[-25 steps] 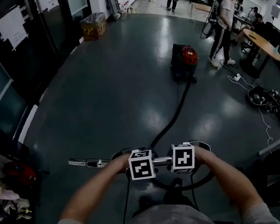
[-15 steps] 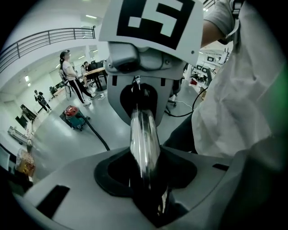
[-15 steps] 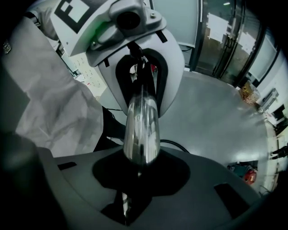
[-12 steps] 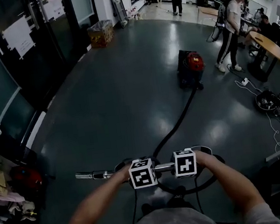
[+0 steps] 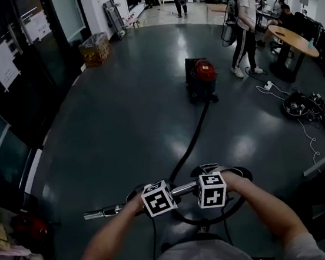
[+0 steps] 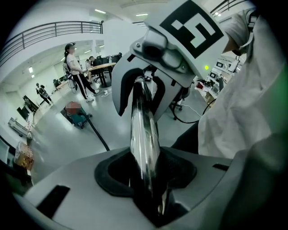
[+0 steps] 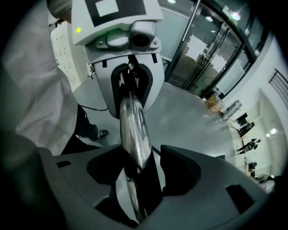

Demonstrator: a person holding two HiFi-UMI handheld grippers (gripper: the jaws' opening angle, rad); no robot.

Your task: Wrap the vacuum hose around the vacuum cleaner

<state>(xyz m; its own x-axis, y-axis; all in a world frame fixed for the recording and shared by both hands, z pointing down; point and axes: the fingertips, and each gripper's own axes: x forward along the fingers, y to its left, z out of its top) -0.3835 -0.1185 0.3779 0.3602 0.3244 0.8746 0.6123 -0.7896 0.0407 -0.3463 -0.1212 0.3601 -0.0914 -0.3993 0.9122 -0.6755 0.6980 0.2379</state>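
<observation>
The red and black vacuum cleaner [image 5: 201,78] stands on the dark floor well ahead of me. Its black hose [image 5: 191,143] runs back across the floor and loops under my hands. Both grippers sit side by side on the chrome wand tube [image 5: 105,212], which sticks out to the left. My left gripper [image 5: 158,198] has just been closing and its pads press on the tube [image 6: 143,130]. My right gripper [image 5: 212,189] has just been opening. In its own view the tube [image 7: 132,130] lies between the pads with a gap on the right.
A person [image 5: 242,23] stands just right of the vacuum, beside a round table [image 5: 293,41]. Coiled cables [image 5: 308,107] lie on the floor at right. A cardboard box [image 5: 95,49] and glass doors [image 5: 7,75] line the left side, with clutter [image 5: 11,247] at lower left.
Both grippers have shifted across the floor with the wand tube, whose left end now hangs a little lower. The vacuum now sits further left in the head view.
</observation>
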